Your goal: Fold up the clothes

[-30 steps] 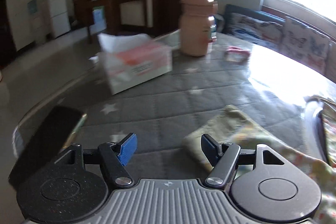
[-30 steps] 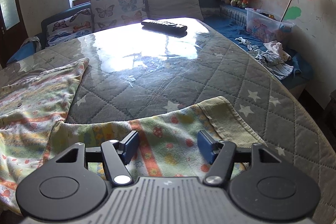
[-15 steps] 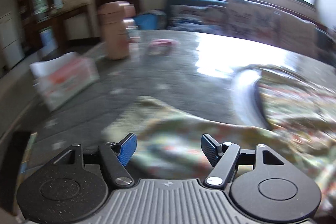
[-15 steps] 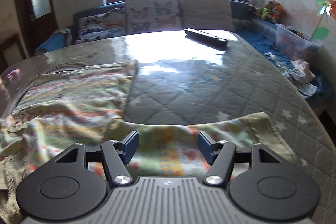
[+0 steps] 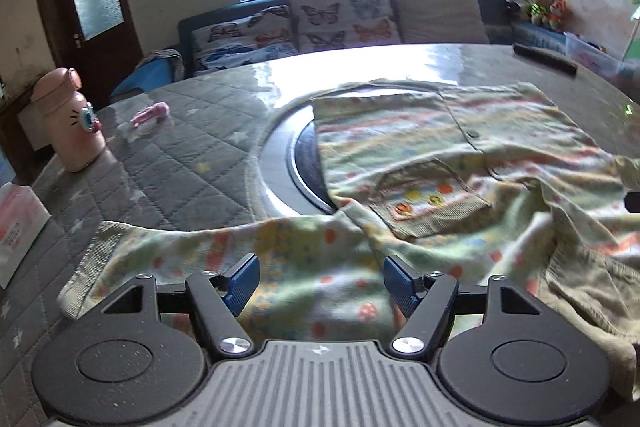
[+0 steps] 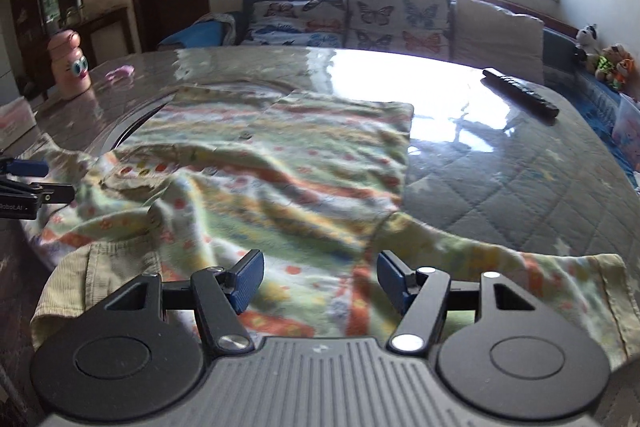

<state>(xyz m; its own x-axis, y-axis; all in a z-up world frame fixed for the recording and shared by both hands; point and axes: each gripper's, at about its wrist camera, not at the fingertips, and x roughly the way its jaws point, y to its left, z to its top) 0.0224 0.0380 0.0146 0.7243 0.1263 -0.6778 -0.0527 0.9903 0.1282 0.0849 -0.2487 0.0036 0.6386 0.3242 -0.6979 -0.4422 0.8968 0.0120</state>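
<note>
A pale green child's cardigan point(image 5: 420, 163) with coloured stripes, dots and a front pocket lies spread and rumpled on the quilted grey table. It also shows in the right wrist view point(image 6: 288, 163). My left gripper point(image 5: 320, 279) is open and empty, just above the left sleeve point(image 5: 168, 255). My right gripper point(image 6: 318, 279) is open and empty, above the garment where the right sleeve point(image 6: 532, 267) joins the body. The left gripper's fingers point(image 6: 24, 169) show at the left edge of the right wrist view.
A pink cat-face bottle point(image 5: 70, 123) and a small pink item point(image 5: 150, 115) stand at the far left. A tissue box point(image 5: 16, 223) sits at the left edge. A black remote point(image 6: 520, 91) lies far right. A round metal ring point(image 5: 276, 163) is set in the table. A sofa lies beyond.
Both grippers have swung round to face the garment's body and the window. The left view turned right, away from the tissue box; the right view turned left. Both stay open.
</note>
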